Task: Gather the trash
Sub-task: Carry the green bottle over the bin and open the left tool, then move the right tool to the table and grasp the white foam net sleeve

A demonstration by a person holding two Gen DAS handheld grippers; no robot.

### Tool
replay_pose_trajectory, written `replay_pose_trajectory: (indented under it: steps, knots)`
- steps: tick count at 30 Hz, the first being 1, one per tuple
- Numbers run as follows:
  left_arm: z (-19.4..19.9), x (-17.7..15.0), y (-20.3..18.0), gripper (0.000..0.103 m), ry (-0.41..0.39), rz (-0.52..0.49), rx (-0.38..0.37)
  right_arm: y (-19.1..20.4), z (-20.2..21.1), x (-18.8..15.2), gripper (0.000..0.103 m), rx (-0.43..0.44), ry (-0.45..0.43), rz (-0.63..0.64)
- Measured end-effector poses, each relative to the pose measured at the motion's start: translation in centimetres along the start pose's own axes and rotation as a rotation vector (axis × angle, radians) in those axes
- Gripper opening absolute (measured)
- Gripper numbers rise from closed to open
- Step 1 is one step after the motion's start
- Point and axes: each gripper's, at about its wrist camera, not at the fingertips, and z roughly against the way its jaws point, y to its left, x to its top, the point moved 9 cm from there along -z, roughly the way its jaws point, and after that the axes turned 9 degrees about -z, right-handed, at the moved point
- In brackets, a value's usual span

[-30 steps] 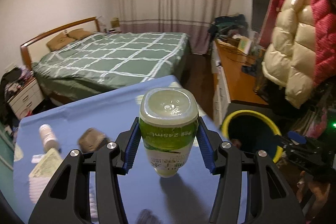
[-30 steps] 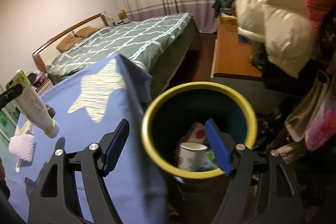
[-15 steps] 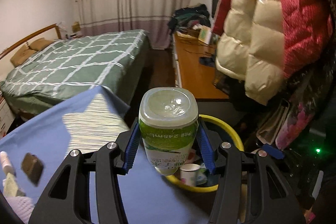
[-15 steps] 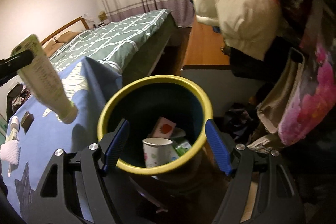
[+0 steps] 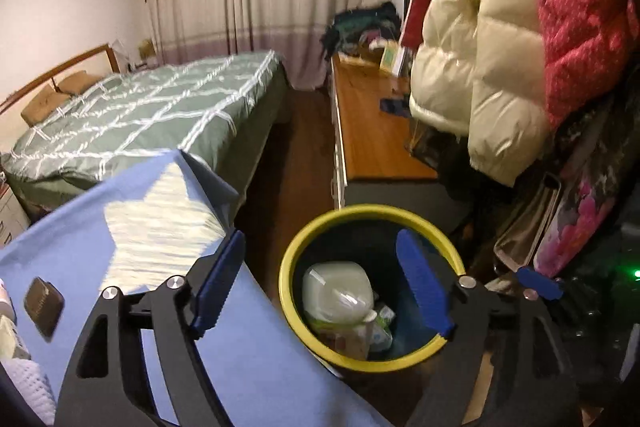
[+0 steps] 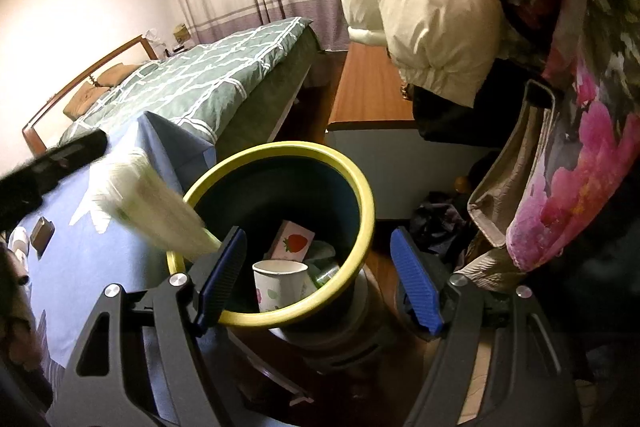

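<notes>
One bottle (image 5: 338,293) dropping into the yellow-rimmed bin (image 5: 400,213) below your just-opened, empty left gripper (image 5: 326,287); right gripper (image 6: 320,277) spread empty: hold above the rim until it settles.

L gripper (image 5: 320,283) jaws just opened; bottle (image 5: 336,291) dropped, seemingly into bin (image 5: 288,267).

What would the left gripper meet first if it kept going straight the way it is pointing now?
Probably the bottle falling into the bin. The left gripper, jaws just opened and empty, points into the bin's mouth; depth is hard to judge.
</notes>
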Motion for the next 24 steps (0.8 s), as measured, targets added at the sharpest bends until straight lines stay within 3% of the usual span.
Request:
replay_pose_trajectory:
  steps: [5, 10, 15, 24]
  knots:
    - [3.1, 0.1, 2.4, 0.079, -0.045, 0.037, 0.005, 1.0, 0.3, -0.1, 0.071, -0.005, -0.001, 0.023]
    - [7.3, -3.0, 7.2, 0.090, -0.064, 0.110, 0.061, 2.8, 0.7, -0.4, 0.071, 0.010, 0.000, 0.053]
    - [11.8, -8.5, 13.9, 0.096, -0.050, 0.202, 0.191, 5.6, 0.7, -1.3, 0.072, 0.050, 0.015, 0.096]
    - [21.1, -19.8, 27.0, 0.097, -0.021, 0.362, 0.500, 13.1, 0.8, -3.2, 0.072, 0.128, 0.040, 0.206]
